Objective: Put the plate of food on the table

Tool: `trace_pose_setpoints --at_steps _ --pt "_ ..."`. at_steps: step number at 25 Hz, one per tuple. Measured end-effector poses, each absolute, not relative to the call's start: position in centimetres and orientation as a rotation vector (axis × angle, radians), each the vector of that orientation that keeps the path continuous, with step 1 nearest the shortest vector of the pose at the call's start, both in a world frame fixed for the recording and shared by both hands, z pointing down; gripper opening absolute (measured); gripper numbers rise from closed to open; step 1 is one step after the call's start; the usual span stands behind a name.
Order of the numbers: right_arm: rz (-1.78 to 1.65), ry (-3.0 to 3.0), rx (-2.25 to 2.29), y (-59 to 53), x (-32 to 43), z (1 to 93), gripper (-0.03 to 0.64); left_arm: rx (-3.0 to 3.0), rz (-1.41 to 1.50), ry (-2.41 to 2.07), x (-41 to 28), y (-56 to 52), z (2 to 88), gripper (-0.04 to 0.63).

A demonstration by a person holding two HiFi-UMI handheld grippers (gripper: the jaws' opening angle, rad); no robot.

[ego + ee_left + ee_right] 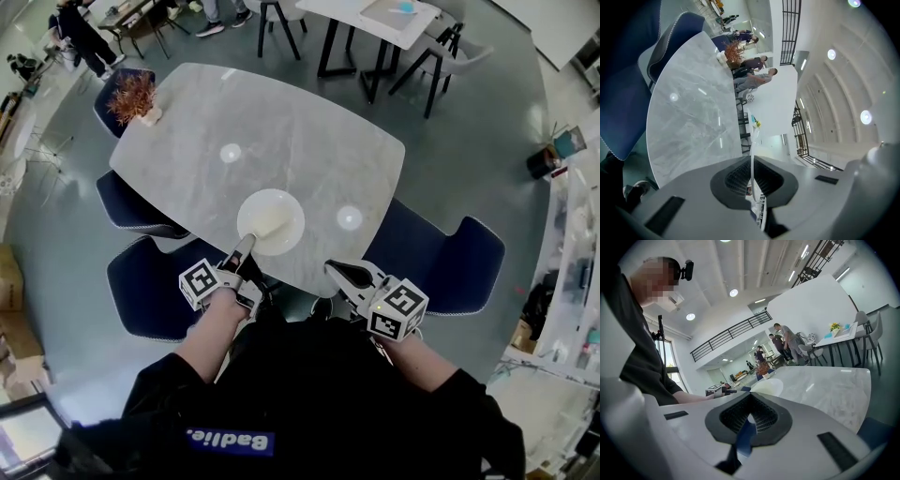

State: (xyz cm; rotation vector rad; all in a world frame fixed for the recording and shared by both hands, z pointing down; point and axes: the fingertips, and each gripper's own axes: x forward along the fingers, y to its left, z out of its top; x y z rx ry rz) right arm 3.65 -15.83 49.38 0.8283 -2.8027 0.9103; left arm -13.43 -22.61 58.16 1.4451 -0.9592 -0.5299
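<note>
A white plate (271, 222) with a pale piece of food (270, 226) on it lies on the grey marble table (281, 131), near the front edge. My left gripper (246, 244) is shut on the plate's near rim. In the left gripper view that rim (752, 150) shows edge-on as a thin white line between the pads. My right gripper (336, 271) hovers at the table's front edge, right of the plate, shut with nothing in it. The right gripper view shows the plate (768, 386) beyond the closed jaws.
A pot of dried reddish plants (132, 97) stands at the table's far left corner. Dark blue chairs (150, 281) (450, 264) flank me on both sides. A second table (375, 19) and people (80, 33) are further back.
</note>
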Motion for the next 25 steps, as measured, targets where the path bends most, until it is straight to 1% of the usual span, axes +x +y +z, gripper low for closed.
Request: trace_pose_setpoints --at_steps 7,14,25 --pt "0.89 -2.743 0.962 -18.4 3.3 48.9 0.009 1.464 -0.5 -0.964 -15.2 -28.2 62.1 0.012" --pt "0.916 -2.682 1.052 -19.2 2.2 49.4 0.009 1.445 -0.438 -0.965 -16.4 -32.8 68.0 0.012" --pt "0.953 -2.566 1.098 -19.6 2.6 51.0 0.009 1.335 -0.391 -1.022 -15.9 -36.3 76.0 0.013"
